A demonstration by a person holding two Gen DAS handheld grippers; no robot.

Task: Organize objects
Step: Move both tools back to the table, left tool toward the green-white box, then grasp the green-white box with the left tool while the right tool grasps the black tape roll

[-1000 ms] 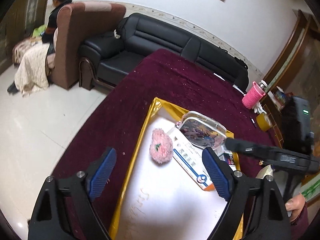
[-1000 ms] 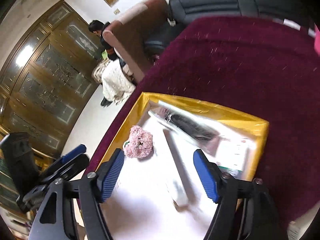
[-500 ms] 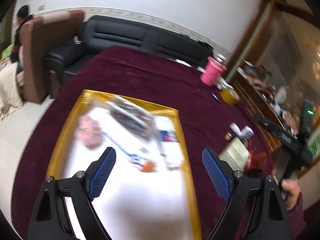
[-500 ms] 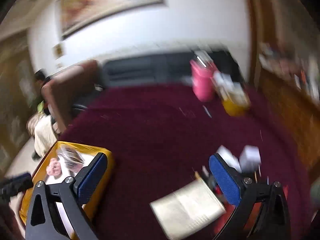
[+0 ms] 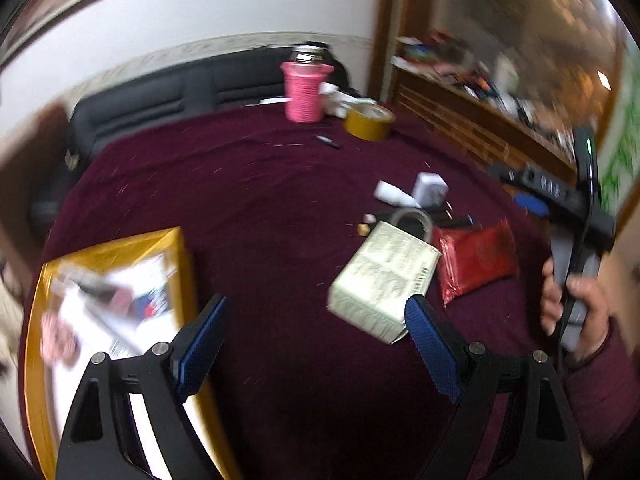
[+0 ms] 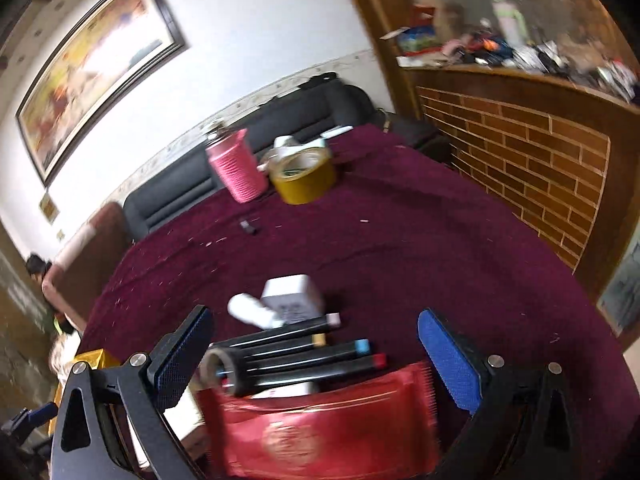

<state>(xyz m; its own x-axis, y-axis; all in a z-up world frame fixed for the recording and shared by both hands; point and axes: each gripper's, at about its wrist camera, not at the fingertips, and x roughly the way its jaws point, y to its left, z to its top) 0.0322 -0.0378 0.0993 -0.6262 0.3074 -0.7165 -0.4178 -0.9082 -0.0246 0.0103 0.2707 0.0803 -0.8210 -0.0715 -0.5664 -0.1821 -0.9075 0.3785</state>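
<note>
Now both grippers hang over the maroon cloth [image 5: 260, 208] with their fingers spread wide and nothing between the pads. The left gripper [image 5: 316, 344] tilts downward over bare cloth; the gold tray [image 5: 182, 248] lies just to its left, holding blurred papers and a pink fuzzy thing [image 5: 58, 338], and the pale box [image 5: 384, 280] sits just beyond its right fingertip, not touched.

In the left view, a hand [image 5: 576, 308] in a maroon sleeve [image 5: 604, 392] grips the right gripper's handle from the side, well right of the box. That gripper points forward and down toward the clutter.

The right gripper [image 6: 316, 344] tilts down over a red packet [image 6: 320, 428], which lies low between its fingers and touches neither. Just beyond the packet are a bundle of dark pens [image 6: 296, 356] with coloured ends, and past them a white cube [image 6: 294, 296] and a small white bottle [image 6: 250, 312]. Farther off on the cloth stand a pink cup [image 6: 236, 168] and a roll of yellow tape [image 6: 304, 176], side by side. The tray's corner [image 6: 94, 360] shows left of the right gripper.
</note>
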